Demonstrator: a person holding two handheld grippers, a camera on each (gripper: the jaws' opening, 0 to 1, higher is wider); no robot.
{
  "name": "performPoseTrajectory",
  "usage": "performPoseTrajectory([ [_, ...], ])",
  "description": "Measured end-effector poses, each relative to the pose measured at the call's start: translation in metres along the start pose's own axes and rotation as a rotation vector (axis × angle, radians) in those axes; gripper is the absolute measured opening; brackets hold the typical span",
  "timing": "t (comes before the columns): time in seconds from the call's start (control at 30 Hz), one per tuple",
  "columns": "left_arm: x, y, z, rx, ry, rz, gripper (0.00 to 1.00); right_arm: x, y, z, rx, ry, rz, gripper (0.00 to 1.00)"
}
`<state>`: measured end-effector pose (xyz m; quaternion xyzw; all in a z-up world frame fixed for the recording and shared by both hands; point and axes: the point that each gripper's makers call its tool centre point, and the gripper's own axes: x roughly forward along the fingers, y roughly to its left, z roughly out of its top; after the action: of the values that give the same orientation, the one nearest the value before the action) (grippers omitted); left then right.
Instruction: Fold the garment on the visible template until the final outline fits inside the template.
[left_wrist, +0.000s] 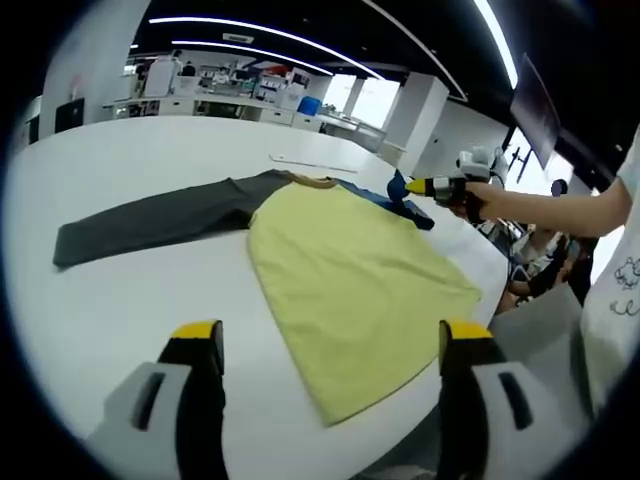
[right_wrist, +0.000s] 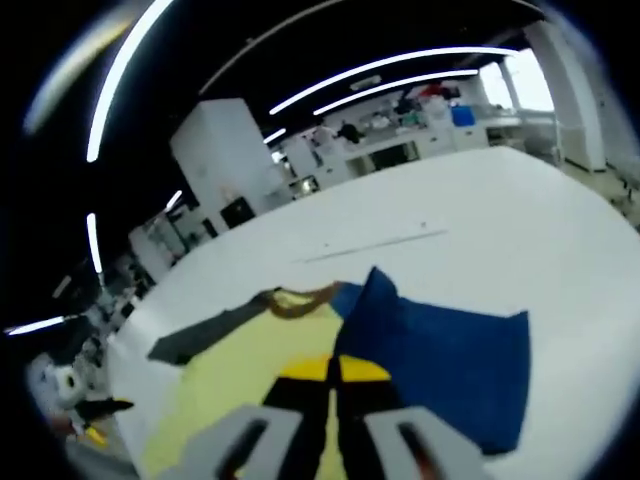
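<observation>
Left gripper (left_wrist: 330, 345) nearest, jaws spread wide above bare white table (left_wrist: 130, 280). Beyond, yellow-bodied garment (left_wrist: 350, 270) flat, hem reaching table's near edge, gray sleeve (left_wrist: 150, 225) stretched left, open tabletop all around. Right gripper (right_wrist: 328, 372) pinched tight on blue sleeve (right_wrist: 440, 350), folded over yellow body. Lab benches (left_wrist: 240, 100), ceiling light strips (right_wrist: 400, 70) behind.

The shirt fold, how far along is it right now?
Early. Done: the blue sleeve is already lifted across toward the yellow body. In hand: the right gripper looks shut on that sleeve. Left: the grey sleeve lies stretched out flat on the white table, the body is unfolded, and the left gripper hovers open.
</observation>
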<state>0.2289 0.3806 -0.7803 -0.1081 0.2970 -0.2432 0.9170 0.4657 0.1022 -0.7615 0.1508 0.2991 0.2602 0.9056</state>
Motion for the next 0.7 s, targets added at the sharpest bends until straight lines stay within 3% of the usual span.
performPoseTrajectory([
  [0.1,0.000,0.000,0.000,-0.005,-0.003,-0.002,0.85,0.008,0.027,-0.006,-0.011,0.009,0.030,0.00],
  [0.17,0.000,0.000,0.000,-0.007,-0.008,-0.002,0.85,0.013,0.028,-0.004,-0.030,0.016,0.046,0.00],
  [0.3,0.000,0.000,0.000,-0.010,-0.008,-0.003,0.84,0.027,0.056,-0.004,-0.012,0.013,0.088,0.00],
  [0.7,0.000,-0.002,-0.002,-0.023,-0.012,-0.003,0.83,0.072,0.104,0.000,-0.026,0.031,0.181,0.00],
])
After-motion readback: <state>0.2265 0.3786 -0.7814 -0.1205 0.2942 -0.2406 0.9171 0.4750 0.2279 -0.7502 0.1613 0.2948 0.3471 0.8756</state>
